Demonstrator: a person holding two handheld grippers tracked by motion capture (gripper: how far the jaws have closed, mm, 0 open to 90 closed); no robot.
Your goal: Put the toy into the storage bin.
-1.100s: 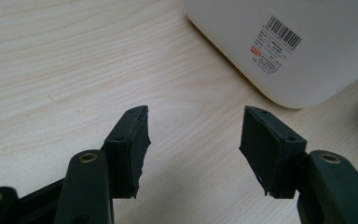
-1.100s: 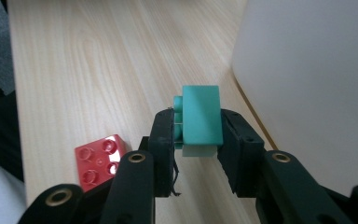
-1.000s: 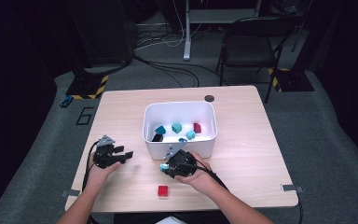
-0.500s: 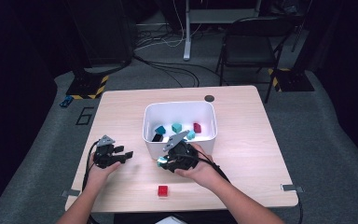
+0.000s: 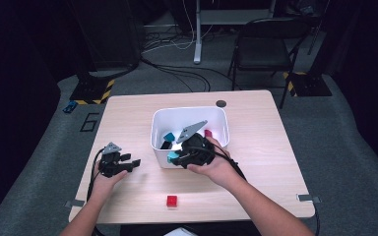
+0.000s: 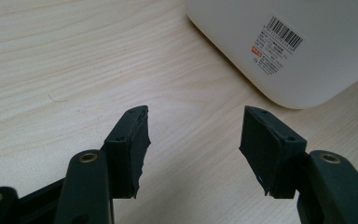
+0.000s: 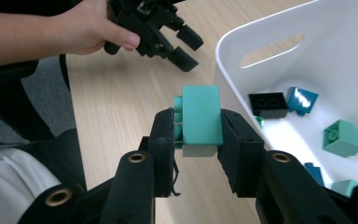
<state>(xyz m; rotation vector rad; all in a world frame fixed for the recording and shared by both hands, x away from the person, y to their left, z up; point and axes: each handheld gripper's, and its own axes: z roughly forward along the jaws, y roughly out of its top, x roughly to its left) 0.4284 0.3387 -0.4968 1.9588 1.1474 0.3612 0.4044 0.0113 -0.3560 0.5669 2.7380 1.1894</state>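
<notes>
The right gripper (image 7: 198,128) is clenched on a teal brick (image 7: 199,122), both pads squeezing its sides, and it hangs over the near wall of the white bin (image 5: 160,142), at the rim. So the brick sits between the jaws, above the bin's front edge, not yet inside. To do this step well, I judge the hand should carry the brick clear past the rim and over the bin's open floor, lower it a little, and only then let the jaws part, so it drops flat among the others instead of bouncing off the wall onto the table (image 5: 266,128).

The left gripper (image 5: 125,164) rests near the table's left edge, just left of the bin. Its jaws look parted in its own view with bare wood between them, and nothing is in them, though they seem about as near together as they go.

Inside the bin lie a black brick (image 7: 268,104), a blue brick (image 7: 302,100), another teal roof-shaped piece (image 7: 345,137) and more by the right wall. A red brick (image 5: 172,200) waits near the table's front edge, well apart from both grippers. A dark round disc (image 5: 221,103) lies near the far edge. The bin's near wall is the one thing in the way.
</notes>
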